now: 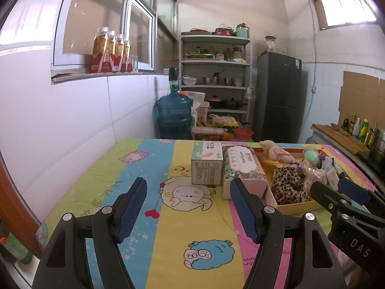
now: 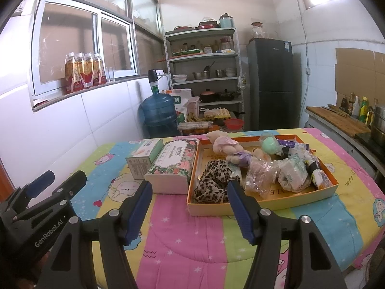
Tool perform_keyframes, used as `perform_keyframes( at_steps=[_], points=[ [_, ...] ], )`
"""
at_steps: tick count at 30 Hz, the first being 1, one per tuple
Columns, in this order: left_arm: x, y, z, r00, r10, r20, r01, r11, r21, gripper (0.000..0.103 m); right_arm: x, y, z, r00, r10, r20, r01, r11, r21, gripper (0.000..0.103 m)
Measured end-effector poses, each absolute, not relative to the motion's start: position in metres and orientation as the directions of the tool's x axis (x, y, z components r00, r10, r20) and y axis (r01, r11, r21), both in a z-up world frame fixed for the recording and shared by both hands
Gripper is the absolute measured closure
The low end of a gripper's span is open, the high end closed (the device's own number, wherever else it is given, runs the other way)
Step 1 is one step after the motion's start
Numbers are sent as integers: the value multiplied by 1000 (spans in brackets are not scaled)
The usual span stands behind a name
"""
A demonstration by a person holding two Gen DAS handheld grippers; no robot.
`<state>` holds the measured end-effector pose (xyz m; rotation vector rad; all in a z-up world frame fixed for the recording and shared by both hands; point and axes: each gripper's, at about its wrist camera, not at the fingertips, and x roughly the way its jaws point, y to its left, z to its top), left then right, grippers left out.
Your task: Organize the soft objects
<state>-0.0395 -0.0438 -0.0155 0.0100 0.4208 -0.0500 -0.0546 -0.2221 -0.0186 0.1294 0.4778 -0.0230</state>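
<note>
The left gripper [image 1: 187, 207] had its fingers spread wide, gripping nothing, above the quilt [image 1: 154, 226]. The right gripper [image 2: 189, 206] likewise gaped wide and held nothing. Just ahead of its fingers sat the orange tray [image 2: 240, 207], holding the leopard-print cloth [image 2: 213, 183] and plush toy [image 2: 226, 145]; the floral tissue pack [image 2: 172, 166] lay beside the tray

A leopard-print cloth [image 2: 211, 183] lay in the orange tray [image 2: 262, 204], a floral tissue pack [image 2: 173, 166] left of it, on a pastel-striped cartoon-sheep quilt [image 2: 192, 236].
</note>
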Motion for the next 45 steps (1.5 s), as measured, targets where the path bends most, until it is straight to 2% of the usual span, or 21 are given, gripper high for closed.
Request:
perform_keyframes(
  at_steps=[45],
  points=[
    [-37, -44, -22, 905, -52, -422, 53, 999, -9, 30, -53, -219, -19, 893, 5, -451, 50, 993, 110, 38]
  ],
)
